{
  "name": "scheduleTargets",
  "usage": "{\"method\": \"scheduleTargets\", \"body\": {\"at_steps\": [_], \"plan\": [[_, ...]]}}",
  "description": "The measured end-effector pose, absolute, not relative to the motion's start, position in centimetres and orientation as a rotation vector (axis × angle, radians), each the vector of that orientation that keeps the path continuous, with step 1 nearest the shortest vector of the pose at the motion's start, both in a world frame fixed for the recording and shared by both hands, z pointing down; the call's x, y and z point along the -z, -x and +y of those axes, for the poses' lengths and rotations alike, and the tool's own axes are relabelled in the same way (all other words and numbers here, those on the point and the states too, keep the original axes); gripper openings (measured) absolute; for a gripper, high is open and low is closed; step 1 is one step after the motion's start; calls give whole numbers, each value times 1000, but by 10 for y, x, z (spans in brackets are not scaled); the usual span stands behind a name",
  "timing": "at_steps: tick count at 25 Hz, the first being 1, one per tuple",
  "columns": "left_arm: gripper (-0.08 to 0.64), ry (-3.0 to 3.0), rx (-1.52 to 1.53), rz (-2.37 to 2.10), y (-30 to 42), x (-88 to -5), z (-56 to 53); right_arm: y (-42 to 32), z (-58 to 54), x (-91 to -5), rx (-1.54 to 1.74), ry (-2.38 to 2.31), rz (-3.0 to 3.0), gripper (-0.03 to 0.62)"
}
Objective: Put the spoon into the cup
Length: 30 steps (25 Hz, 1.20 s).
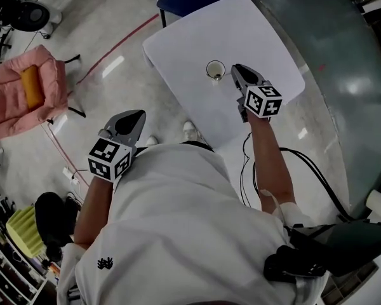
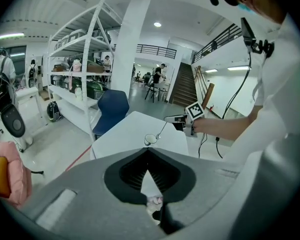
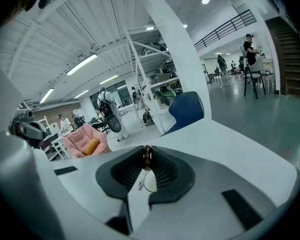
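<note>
Table [image 1: 254, 30] is the largest item. It carries the cup [image 1: 215, 70], which stands upright on it. All positions below are given from the cup.

Left gripper [image 1: 140, 114] hangs well away from the cup, past the table edge and over the floor, beside the person's body. Its jaws are closed tip to tip with nothing between them.

Right gripper [image 1: 236, 68] sits just beside the cup, over the table, with its jaw tips aimed at the cup's rim. Its jaws are pinched nearly together on the handle end of the spoon [image 2: 162, 130]. The right gripper view shows a dark sliver between the tips.

Spoon position: in the left gripper view it slants down from the right gripper toward the cup, with its bowl end at the cup's mouth. Whether that end is already below the rim cannot be told.

Task status, as judged: pick-up and carry are done, and the spoon is at the cup. Remaining steps: lower the bowl end fully inside if it is not, part the jaws, and let the spoon lean on the cup wall. A sideways nudge on release could tip the cup.
</note>
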<state>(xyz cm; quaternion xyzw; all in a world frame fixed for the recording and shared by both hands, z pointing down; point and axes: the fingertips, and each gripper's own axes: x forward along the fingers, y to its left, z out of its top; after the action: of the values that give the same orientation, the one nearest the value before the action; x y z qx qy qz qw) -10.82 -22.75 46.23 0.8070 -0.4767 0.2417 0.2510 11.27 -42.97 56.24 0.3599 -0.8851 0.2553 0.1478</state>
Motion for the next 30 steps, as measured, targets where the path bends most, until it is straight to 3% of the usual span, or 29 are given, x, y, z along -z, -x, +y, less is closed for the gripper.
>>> {"method": "scheduleTargets", "body": {"at_steps": [30], "plan": [[6, -2067, -816, -1352, 116, -471, -226, -89, -472, -677, -877, -985, -2444, 54]]}}
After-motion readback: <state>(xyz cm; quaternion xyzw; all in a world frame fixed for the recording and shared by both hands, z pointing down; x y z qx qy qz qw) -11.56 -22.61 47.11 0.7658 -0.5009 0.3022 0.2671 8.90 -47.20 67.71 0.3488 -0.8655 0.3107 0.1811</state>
